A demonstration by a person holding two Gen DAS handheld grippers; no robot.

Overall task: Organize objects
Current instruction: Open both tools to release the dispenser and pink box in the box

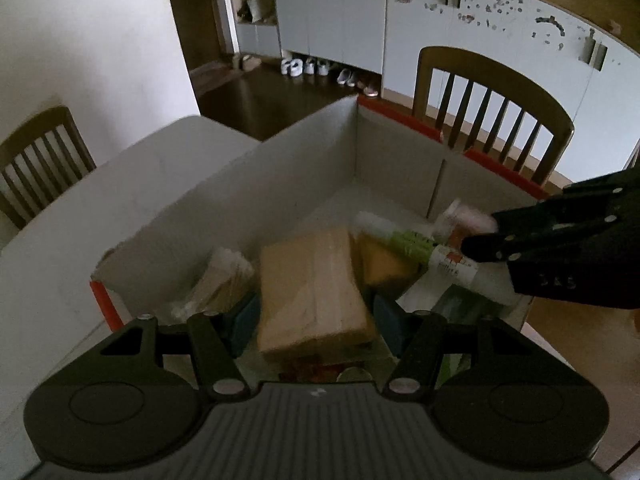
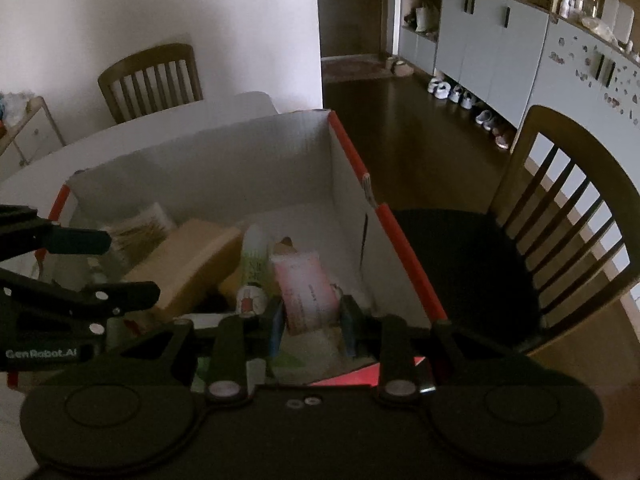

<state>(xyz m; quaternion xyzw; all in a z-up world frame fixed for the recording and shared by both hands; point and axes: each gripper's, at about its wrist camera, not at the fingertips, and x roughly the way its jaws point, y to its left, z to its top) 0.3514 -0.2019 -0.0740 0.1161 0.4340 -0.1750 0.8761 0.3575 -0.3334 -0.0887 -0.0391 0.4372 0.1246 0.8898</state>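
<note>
A white cardboard box with red edges point(image 1: 304, 148) point(image 2: 248, 152) stands open on the table and holds several items. My left gripper point(image 1: 314, 324) point(image 2: 134, 268) is shut on a tan block point(image 1: 312, 292) point(image 2: 192, 256) low inside the box. My right gripper point(image 2: 312, 324) point(image 1: 480, 236) is over the box's right side, its pads closed on a pink packet point(image 2: 304, 288) point(image 1: 476, 216). Between the two lies a white and green tube point(image 1: 412, 244) point(image 2: 254, 264). A yellow piece point(image 1: 384, 266) sits under the tube. A clear bag of thin sticks point(image 1: 224, 280) point(image 2: 140, 228) leans at the left wall.
The box rests on a white table point(image 1: 100, 200) point(image 2: 120, 136). One wooden chair point(image 1: 492, 104) point(image 2: 560, 208) stands just past the box's right side, another point(image 1: 36, 156) point(image 2: 152, 80) across the table. Dark floor, shoes and grey cabinets point(image 1: 332, 16) lie beyond.
</note>
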